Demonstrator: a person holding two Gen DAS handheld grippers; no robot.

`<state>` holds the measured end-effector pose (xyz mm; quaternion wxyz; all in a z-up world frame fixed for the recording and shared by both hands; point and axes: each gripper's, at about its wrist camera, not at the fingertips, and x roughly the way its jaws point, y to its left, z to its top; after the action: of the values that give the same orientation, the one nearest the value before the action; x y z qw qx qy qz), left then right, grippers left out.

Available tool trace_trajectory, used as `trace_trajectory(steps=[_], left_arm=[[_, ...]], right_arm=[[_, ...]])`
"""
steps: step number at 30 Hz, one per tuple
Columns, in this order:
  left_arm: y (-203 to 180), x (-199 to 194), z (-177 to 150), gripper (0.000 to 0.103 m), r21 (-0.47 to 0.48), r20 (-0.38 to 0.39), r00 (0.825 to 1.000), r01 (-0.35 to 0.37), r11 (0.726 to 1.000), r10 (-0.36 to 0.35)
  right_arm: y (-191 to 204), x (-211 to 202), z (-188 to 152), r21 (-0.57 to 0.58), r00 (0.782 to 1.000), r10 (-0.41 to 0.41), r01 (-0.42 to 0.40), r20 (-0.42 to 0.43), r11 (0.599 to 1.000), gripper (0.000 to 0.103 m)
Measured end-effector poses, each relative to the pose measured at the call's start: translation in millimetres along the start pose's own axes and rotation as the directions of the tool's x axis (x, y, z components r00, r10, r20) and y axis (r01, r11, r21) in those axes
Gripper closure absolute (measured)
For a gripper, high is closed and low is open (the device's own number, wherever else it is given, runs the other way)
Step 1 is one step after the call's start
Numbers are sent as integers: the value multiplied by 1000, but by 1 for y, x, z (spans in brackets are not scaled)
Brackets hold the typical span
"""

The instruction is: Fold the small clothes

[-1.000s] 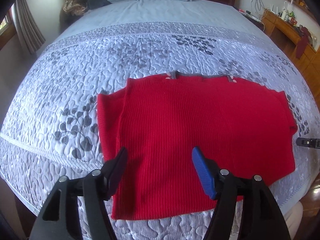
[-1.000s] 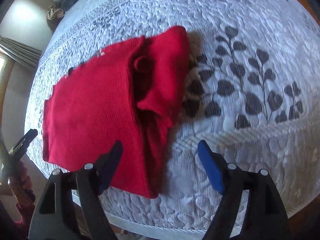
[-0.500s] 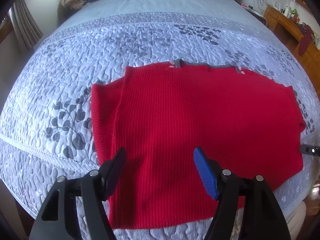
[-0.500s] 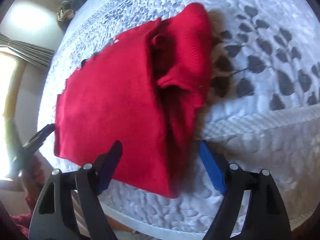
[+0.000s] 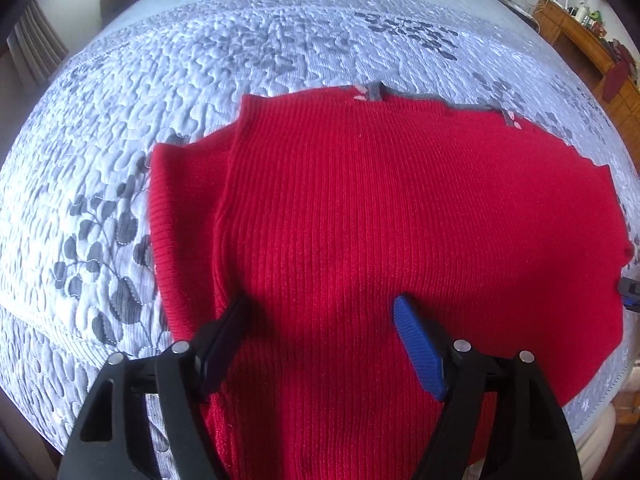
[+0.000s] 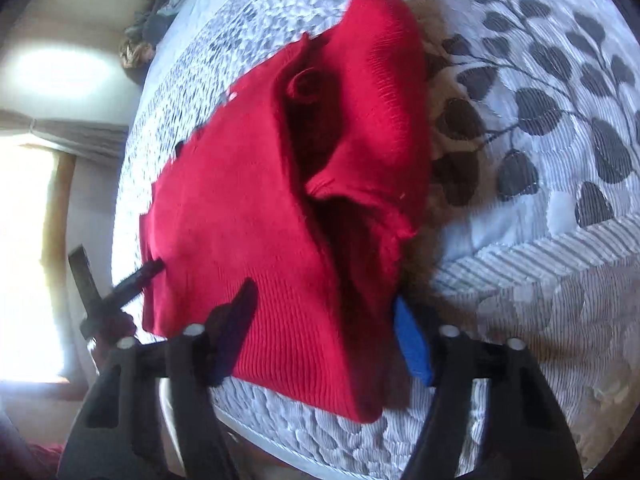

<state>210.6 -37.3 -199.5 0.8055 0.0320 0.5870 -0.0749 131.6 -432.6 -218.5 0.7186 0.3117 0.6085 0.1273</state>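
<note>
Two grippers are over one red knitted sweater (image 5: 380, 216), which lies spread on the grey leaf-patterned quilt (image 5: 104, 216) of a bed, close to the near edge of the mattress. Its ribbed body lies mostly flat. A grey neckline trim (image 5: 374, 92) shows along the far edge. In the right wrist view the sleeve (image 6: 384, 92) is doubled back over the body in a rumpled fold, with a dark hollow beneath it.

My left gripper (image 5: 320, 320) points steeply down over the near part of the sweater's body. Its jaws are opening, one black pad (image 5: 224, 336) and one blue pad, with ribbed fabric lying under the gap. I cannot see either pad pinching cloth. The black finger casts a shadow on the knit directly beside it.

My right gripper (image 6: 324, 320) stands at the sweater's near corner by the folded sleeve side. Its jaws are closing, and the hem area of the sweater sits between them. The blue pad (image 6: 412, 344) is right against the dark edge of the fold, and the black pad lies over the ribbed hem. Whether both pads already press the fabric I cannot tell, as this view is blurred.

From the right wrist view, my left gripper's black finger reaches the sweater's far side edge, with my hand (image 6: 116, 324) behind it
</note>
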Motion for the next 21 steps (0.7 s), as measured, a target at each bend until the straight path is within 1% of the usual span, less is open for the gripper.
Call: trace_trajectory(steps=[1, 2, 3, 7, 8, 9, 10, 13, 15, 16, 17, 18, 21], left_arm=[[1, 0, 1, 26, -1, -2, 1000, 3, 1000, -3], [1, 0, 1, 25, -1, -4, 1000, 6, 1000, -6], [1, 1, 1, 25, 1, -7, 1000, 7, 1000, -7], [4, 1, 3, 25, 8, -18, 1000, 23, 1000, -23], [5, 0, 3, 26, 7, -22, 999, 33, 999, -33], [7, -1, 3, 26, 5, -26, 998, 51, 999, -51], [9, -1, 4, 26, 0, -29, 998, 64, 998, -64], [15, -2, 5, 26, -11, -37, 994, 103, 995, -103], [19, -5, 6, 26, -22, -36, 991, 130, 991, -130], [21, -7, 5, 27, -34, -32, 990, 137, 990, -138], [26, -13, 4, 27, -58, -18, 988, 152, 987, -153], [29, -17, 3, 28, -72, -5, 987, 162, 984, -163], [41, -34, -1, 28, -112, 44, 984, 176, 978, -172]], right_arm=[[0, 0, 0, -5, 999, 33, -33, -14, 999, 76], [-3, 0, -1, 13, 998, 64, -63, -27, 998, 92], [-5, 0, 0, 45, 995, 91, -89, -35, 995, 93], [4, -12, 5, 68, 998, 55, -53, -28, 996, 94], [12, -16, 7, 66, 999, 27, -25, -31, 998, 95], [24, -19, 9, 52, 999, -27, 29, -37, 998, 95], [40, -23, 12, 21, 997, -76, 77, -33, 997, 95], [92, -28, 17, -93, 990, -140, 139, -2, 986, 95], [139, -26, 20, -204, 984, -178, 180, 26, 962, 95], [159, -23, 21, -248, 981, -192, 194, 33, 949, 95], [185, -14, 20, -308, 977, -208, 210, 39, 928, 95], [202, -7, 17, -353, 975, -216, 217, 41, 910, 95], [251, 31, 6, -485, 971, -240, 215, 11, 848, 95]])
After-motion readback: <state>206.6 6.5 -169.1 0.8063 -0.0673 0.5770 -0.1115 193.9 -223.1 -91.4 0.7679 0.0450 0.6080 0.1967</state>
